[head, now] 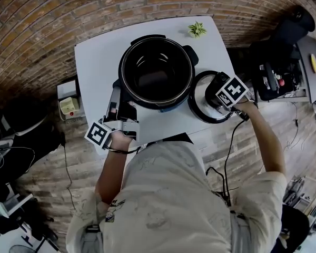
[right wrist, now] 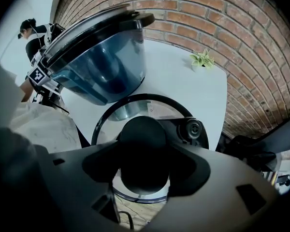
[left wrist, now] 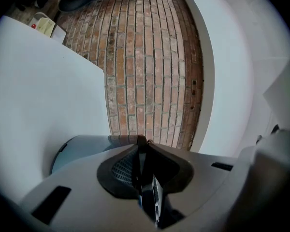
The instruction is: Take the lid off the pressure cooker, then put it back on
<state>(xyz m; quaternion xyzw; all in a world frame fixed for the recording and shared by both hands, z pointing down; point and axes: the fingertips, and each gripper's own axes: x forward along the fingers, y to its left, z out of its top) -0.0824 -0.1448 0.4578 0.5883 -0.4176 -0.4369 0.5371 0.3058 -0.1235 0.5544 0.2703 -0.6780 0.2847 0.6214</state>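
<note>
Sitting between right gripper (right wrist: 145, 166) fingers (right wrist: 195, 170) (both touching): lid knob (right wrist: 142, 141).

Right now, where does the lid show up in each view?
Head view: lid on the table, centre-right, just right of the cooker.
Left gripper view: not in it.
Right gripper view: lid at lower centre, cooker at upper left.
Shared landmark: the small plant, in the head and right gripper views only.
</note>
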